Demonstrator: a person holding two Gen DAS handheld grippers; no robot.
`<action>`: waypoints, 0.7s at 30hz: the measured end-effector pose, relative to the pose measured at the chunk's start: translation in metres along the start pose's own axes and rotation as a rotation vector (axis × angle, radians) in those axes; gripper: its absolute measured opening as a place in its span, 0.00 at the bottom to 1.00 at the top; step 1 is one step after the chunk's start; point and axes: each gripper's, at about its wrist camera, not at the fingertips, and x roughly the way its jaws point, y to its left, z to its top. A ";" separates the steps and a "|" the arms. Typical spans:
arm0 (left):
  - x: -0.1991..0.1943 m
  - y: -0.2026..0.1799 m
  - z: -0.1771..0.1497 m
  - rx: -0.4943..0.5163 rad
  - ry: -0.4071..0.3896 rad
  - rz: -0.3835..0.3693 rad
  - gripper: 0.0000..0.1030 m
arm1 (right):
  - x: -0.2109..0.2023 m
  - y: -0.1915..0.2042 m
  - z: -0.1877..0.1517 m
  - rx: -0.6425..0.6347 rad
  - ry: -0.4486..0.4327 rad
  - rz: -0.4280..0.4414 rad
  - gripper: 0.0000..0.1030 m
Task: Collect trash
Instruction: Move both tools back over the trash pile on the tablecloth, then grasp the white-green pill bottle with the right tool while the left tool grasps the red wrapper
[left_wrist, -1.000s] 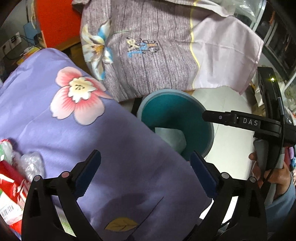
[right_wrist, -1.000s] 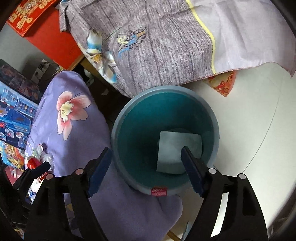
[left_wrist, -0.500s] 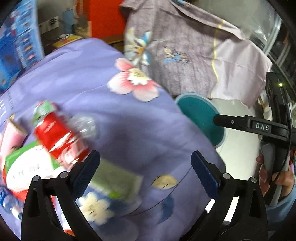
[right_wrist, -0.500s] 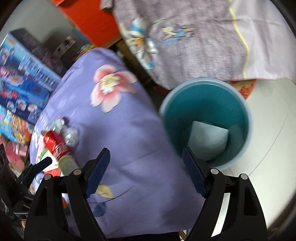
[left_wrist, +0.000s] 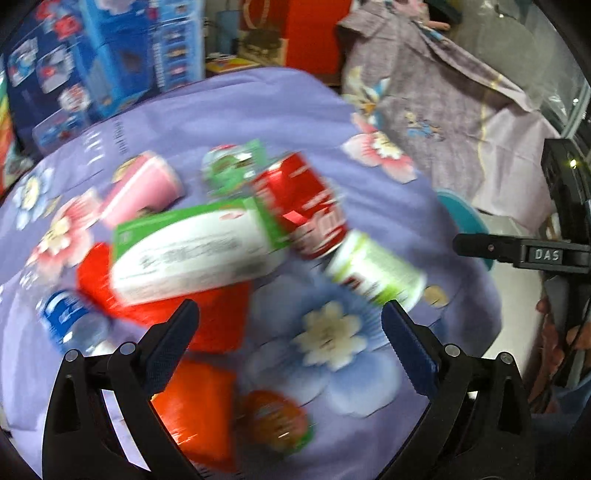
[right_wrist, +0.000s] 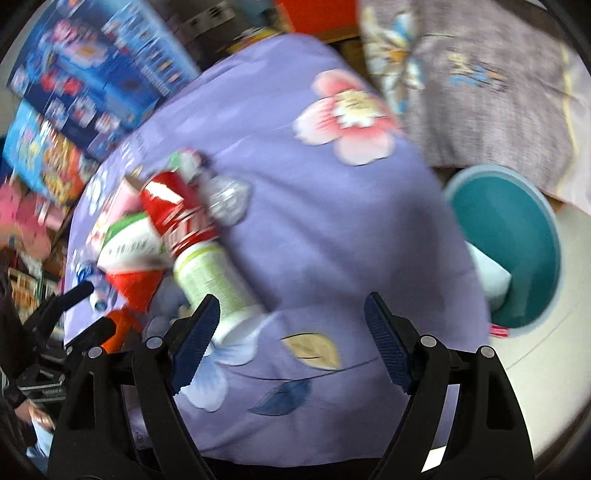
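Beside the table edge, teal bin (right_wrist: 517, 258), trash pile (left_wrist: 221, 236) mid-cloth

A heap of trash lies on the purple flowered cloth (left_wrist: 332, 118): a red can (left_wrist: 306, 206) on its side, a green-and-white box (left_wrist: 192, 251) across a red wrapper (left_wrist: 207, 314), a white bottle with a green label (left_wrist: 373, 273), a pink cup (left_wrist: 142, 188) tipped over, and a blue-labelled bottle (left_wrist: 64, 321). The teal bin (right_wrist: 513, 251) stands past the cloth's edge, holding a pale sheet (right_wrist: 489, 273).
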 end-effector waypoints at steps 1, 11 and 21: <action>-0.001 0.007 -0.005 -0.006 0.005 0.008 0.96 | 0.004 0.008 -0.001 -0.020 0.007 0.001 0.75; 0.000 0.055 -0.046 -0.052 0.054 0.010 0.96 | 0.062 0.077 0.006 -0.234 0.102 -0.050 0.75; 0.009 0.071 -0.067 -0.087 0.062 -0.028 0.92 | 0.080 0.102 -0.010 -0.284 0.199 -0.007 0.47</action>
